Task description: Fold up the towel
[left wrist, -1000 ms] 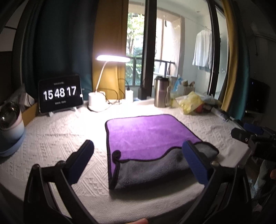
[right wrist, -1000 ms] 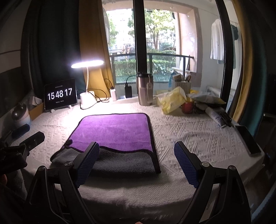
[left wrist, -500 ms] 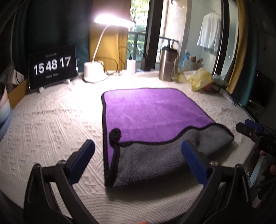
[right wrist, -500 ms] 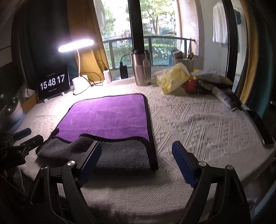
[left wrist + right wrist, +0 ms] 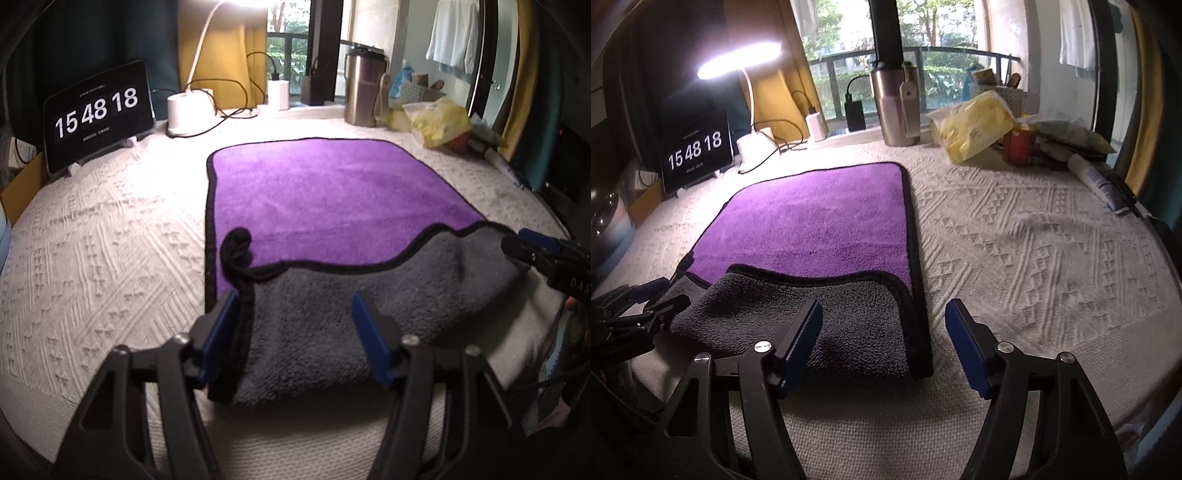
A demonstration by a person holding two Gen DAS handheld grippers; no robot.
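Towel (image 5: pixel 332 195) lies flat on the white knitted tablecloth (image 5: pixel 103 251), purple side up, its near strip turned over to show fluffy grey backing edged in black. From the left wrist, the left gripper (image 5: pixel 291 325) hangs wide over the near left corner, probably lining up a pinch; nothing is held.

From the right wrist, the right gripper (image 5: pixel 882 332) is equally wide and empty, straddling the near right corner of the towel (image 5: pixel 820 229), likely for a matching grab.
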